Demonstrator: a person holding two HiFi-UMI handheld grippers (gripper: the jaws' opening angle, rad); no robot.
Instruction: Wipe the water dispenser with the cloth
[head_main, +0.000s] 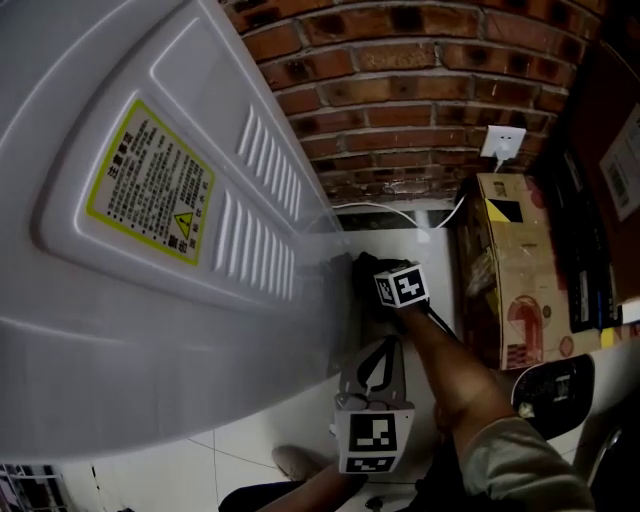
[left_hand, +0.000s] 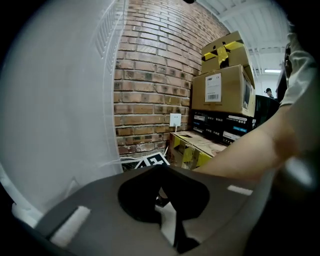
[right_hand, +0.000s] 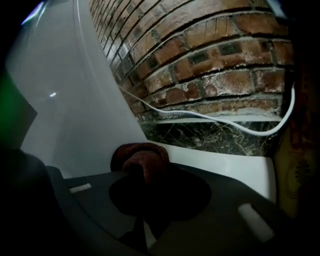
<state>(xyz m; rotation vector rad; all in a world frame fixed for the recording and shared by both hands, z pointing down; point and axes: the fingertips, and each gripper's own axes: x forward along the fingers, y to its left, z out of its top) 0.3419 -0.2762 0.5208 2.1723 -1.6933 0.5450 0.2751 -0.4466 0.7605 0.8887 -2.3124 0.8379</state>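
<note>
My right gripper (head_main: 362, 275) is the farther one, tilted downward, its jaws clamped on a bunched cloth (right_hand: 141, 159). My bare right forearm (head_main: 452, 372) stretches out behind it. My left gripper (head_main: 377, 350) hangs nearer, just left of that forearm, jaws together and empty.

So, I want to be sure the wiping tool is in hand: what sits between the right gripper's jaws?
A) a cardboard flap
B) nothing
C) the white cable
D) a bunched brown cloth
D: the right gripper view shows the right gripper with its jaws closed on a bunched brown cloth, right beside the white water dispenser.
</note>
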